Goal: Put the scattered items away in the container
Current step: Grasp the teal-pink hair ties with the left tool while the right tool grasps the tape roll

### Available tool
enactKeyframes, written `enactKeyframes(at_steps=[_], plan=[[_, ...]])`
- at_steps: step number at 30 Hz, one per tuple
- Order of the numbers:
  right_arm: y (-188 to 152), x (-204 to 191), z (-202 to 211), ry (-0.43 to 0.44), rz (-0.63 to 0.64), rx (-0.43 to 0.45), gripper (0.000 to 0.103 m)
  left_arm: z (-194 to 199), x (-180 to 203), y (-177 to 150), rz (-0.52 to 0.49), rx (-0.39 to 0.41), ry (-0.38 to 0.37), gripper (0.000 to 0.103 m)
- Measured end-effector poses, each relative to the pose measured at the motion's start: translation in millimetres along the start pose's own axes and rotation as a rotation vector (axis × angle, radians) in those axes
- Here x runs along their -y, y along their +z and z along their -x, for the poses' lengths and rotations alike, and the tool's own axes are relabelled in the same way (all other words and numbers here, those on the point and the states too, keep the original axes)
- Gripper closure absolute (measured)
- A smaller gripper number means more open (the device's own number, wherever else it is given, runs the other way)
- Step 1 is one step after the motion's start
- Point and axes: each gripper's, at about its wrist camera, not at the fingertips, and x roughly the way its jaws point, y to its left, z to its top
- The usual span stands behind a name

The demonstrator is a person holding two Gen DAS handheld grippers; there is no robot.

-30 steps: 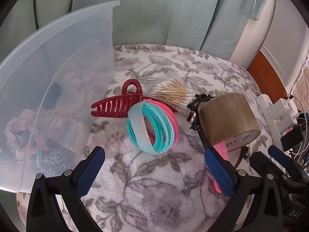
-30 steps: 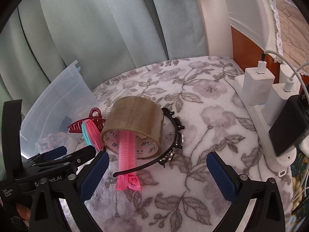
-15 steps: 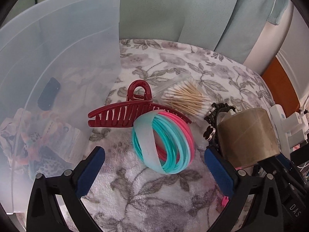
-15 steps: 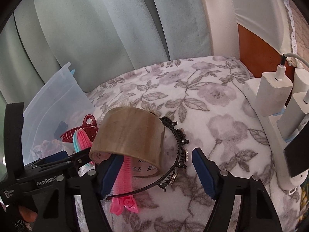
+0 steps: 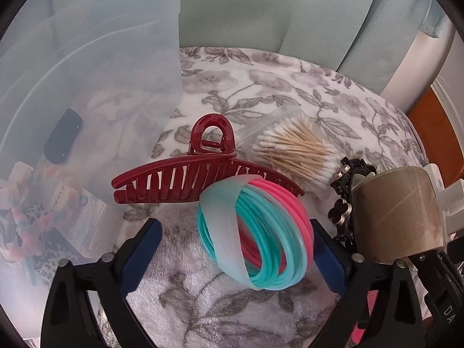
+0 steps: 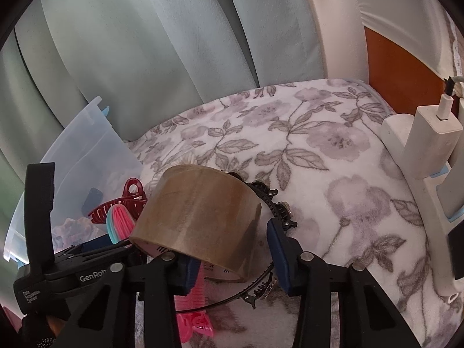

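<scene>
A bundle of teal and pink bangles point(image 5: 255, 232) lies on the floral blanket between the open pads of my left gripper point(image 5: 233, 249). Behind it lie a dark red claw clip point(image 5: 185, 179) and a bag of cotton swabs point(image 5: 293, 150). A brown tape roll point(image 6: 197, 217) stands over a pink clip point(image 6: 194, 313) and a black headband point(image 6: 275, 214). My right gripper point(image 6: 229, 255) straddles the roll's near wall, one pad inside, one outside, with a gap showing. The translucent container point(image 5: 87, 101) stands at the left, holding several items.
A white power strip point(image 6: 435, 232) with plugged chargers point(image 6: 429, 142) runs along the right edge of the blanket. Green curtains point(image 6: 145, 43) hang behind. A wooden board point(image 6: 400, 66) is at the far right.
My left gripper moved forward until its pads flank the bangles. My right gripper moved in onto the tape roll and its jaws narrowed around the roll's wall.
</scene>
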Motion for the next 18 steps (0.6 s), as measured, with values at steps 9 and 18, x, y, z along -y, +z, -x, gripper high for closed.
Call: enactKeyframes(at_steps=[9, 18], plan=[[3.2, 0.7, 6.8, -0.010, -0.016, 0.019, 0.070, 2.9, 1.8, -0.5, -0.005, 0.004, -0.013, 0.042], [6.0, 3.8, 33.2, -0.028, -0.050, 0.073, 0.076, 14.6, -0.7, -9.6, -0.011, 0.006, -0.023, 0.044]])
